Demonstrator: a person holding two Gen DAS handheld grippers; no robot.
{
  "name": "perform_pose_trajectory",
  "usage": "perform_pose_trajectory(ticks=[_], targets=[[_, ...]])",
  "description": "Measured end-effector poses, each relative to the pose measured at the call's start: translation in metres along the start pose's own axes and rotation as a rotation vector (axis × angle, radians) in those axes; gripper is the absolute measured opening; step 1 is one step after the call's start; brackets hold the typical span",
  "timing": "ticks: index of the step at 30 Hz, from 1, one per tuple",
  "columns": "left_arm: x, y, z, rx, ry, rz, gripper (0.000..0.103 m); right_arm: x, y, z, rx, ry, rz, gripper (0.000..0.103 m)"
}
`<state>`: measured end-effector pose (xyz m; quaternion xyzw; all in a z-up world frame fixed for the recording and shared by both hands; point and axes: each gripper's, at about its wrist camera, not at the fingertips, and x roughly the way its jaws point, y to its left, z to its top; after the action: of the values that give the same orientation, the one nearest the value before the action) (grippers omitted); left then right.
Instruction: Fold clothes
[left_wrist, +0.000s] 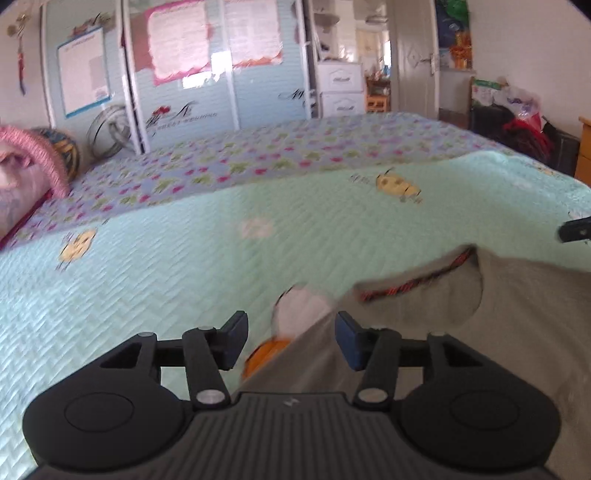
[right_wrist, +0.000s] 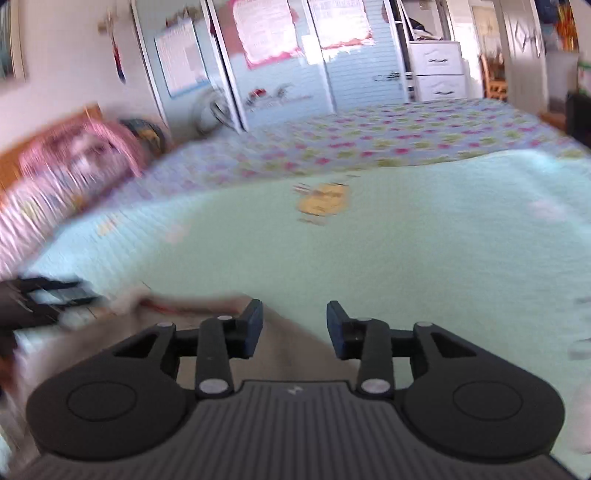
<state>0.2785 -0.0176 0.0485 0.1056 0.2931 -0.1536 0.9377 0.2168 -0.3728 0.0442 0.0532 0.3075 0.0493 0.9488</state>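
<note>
A grey garment (left_wrist: 461, 325) with a red-patterned neck trim (left_wrist: 417, 282) lies on the mint quilt (left_wrist: 184, 266) at the lower right of the left wrist view. My left gripper (left_wrist: 291, 339) stands open over the garment's left edge, nothing between its fingers. In the blurred right wrist view the same grey garment (right_wrist: 288, 347) runs under my right gripper (right_wrist: 294, 328), which is open and holds nothing. The left gripper (right_wrist: 44, 299) shows as a dark blur at that view's left edge. A tip of the right gripper (left_wrist: 576, 230) pokes in at the right edge of the left wrist view.
A floral purple bedspread (left_wrist: 258, 155) covers the far half of the bed. Pink pillows (left_wrist: 26, 173) pile up at the left. Blue wardrobe doors (left_wrist: 207, 74), white drawers (left_wrist: 340, 88) and an open doorway stand behind. Bags (left_wrist: 517, 122) sit at the right.
</note>
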Motion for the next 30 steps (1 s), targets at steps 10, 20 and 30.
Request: perform_pose_trajectory(ticks=[10,20,30], targets=[[-0.016,0.045,-0.058,-0.029,0.147,0.118,0.048,-0.041,-0.029,-0.070,-0.036,0.145,-0.179,0.023],[-0.081,0.087,-0.049,-0.036,0.138,0.537,0.006,-0.048,-0.053,-0.046,0.092,0.089,-0.452,0.008],[-0.286,0.037,-0.146,-0.162,0.084,0.100,0.057,-0.260,-0.039,-0.174,0.461,0.068,0.064,0.048]])
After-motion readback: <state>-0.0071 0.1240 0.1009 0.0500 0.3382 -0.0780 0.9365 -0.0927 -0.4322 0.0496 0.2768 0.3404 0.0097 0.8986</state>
